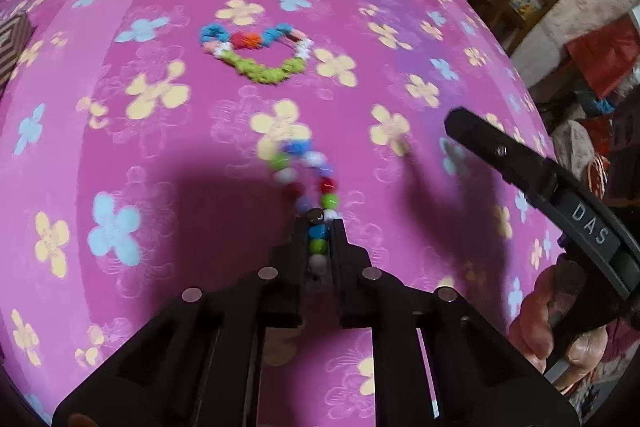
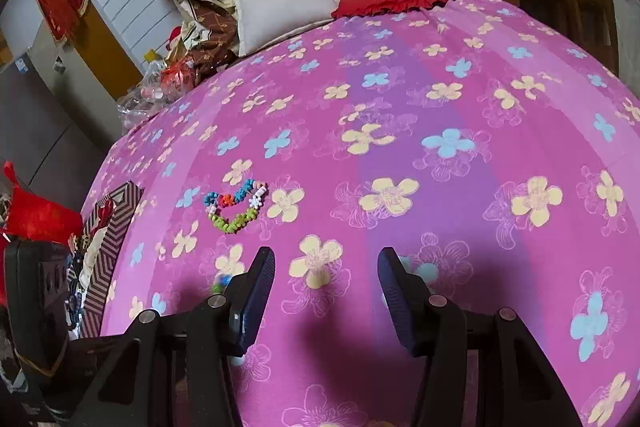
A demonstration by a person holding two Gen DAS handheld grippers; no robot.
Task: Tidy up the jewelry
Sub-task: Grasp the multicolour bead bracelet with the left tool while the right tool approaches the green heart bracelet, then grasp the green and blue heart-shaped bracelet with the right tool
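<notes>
Beaded bracelet (image 1: 310,183): light, limp, smooth round beads, pinched at one end between nearly closed left fingers (image 1: 338,227), loop trailing over pink bed (image 1: 160,147). Best gripped across several beads. Right gripper (image 2: 326,281) wide open, empty. Fuzzy bracelet (image 1: 256,53) lying beyond.

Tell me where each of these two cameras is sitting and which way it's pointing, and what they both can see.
Left wrist: sits on the left gripper, looking down its fingers at the pink flowered bedspread; jaws shut on a beaded bracelet; the right gripper and the hand holding it show at right.
Right wrist: sits on the right gripper, facing up the bedspread toward the pillows; jaws open, nothing between them.
Shared: the bedspread and the colourful flower-piece bracelet lying on it.
</notes>
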